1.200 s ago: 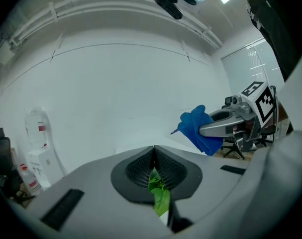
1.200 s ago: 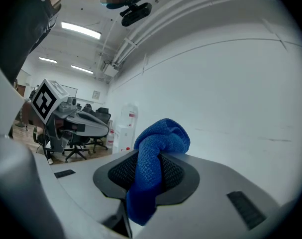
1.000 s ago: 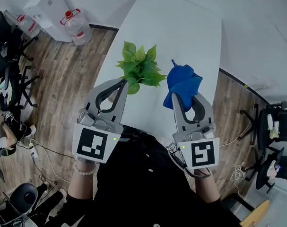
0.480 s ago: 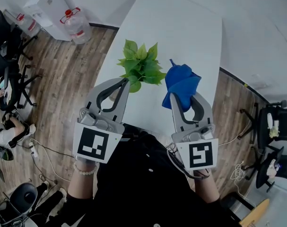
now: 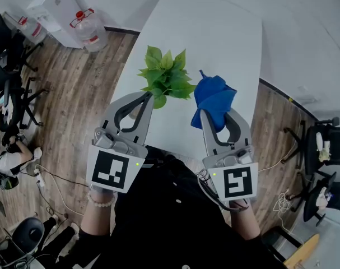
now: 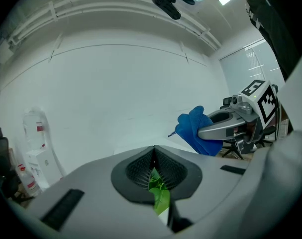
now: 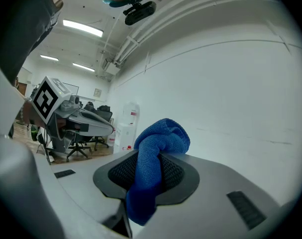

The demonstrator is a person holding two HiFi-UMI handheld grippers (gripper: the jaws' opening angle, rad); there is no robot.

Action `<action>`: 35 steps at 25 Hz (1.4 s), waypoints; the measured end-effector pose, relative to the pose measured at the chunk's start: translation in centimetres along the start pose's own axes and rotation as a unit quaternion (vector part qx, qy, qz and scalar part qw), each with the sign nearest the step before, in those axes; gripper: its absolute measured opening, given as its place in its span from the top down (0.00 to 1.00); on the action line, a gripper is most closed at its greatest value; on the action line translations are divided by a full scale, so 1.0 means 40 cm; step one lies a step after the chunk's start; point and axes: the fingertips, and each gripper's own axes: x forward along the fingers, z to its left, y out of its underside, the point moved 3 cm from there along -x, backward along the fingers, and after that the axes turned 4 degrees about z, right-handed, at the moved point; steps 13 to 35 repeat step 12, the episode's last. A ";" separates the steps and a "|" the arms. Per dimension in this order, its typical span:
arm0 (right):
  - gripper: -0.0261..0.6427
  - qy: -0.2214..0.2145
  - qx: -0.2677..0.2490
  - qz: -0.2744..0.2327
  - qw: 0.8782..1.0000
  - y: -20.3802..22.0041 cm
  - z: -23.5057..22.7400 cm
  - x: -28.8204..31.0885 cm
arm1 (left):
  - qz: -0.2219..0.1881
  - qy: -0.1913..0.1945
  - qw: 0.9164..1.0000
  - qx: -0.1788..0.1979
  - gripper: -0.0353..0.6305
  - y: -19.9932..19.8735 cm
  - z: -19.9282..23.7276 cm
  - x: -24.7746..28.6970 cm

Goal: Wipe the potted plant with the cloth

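grip of left gripper [image 6: 154,149]: jaws closed tip to tip. a sliver of green leaf shows in the slit behind the pads; whether it is pinched or only seen through the slit cannot be told.
grip of right gripper [image 7: 158,158]: jaws clamped on the cloth [image 5: 214,97], which wells up over the pads and hangs down in front of them.
cloth: deep blue with a looped weave, bunched into a loose lump, one thin corner sticking out on the far side from the right gripper.
potted plant [image 5: 167,77]: just beyond the left gripper's tips and to the left of the cloth. it is a small cluster of bright green pointed leaves, the lowest leaf right at the left tips.
plant and cloth: just beside each other; touching or not cannot be told.
hidden: the pot is covered by the leaves from above. in the head view the cloth buries the right gripper's tips. both hands sit mostly behind the marker cubes.
surface: white table [image 5: 214,32], stretching away ahead of both grippers; the plant stands near its left edge.
floor: wood planks [image 5: 74,105] to either side of the grippers.
room: water bottles [image 5: 90,31] with red caps far ahead and left of the left gripper, office chairs [image 5: 10,60] out to the left and more to the right, and a plain white wall ahead in both gripper views.
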 end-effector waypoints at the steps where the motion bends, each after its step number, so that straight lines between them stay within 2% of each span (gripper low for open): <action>1: 0.78 -0.001 0.000 0.001 1.000 0.000 0.001 0.001 | -0.001 0.000 1.000 0.001 0.92 -0.001 0.001 0.000; 35: 0.78 -0.011 -0.010 0.007 1.000 0.006 0.010 0.010 | 0.002 -0.010 1.000 -0.002 0.92 0.002 0.010 0.001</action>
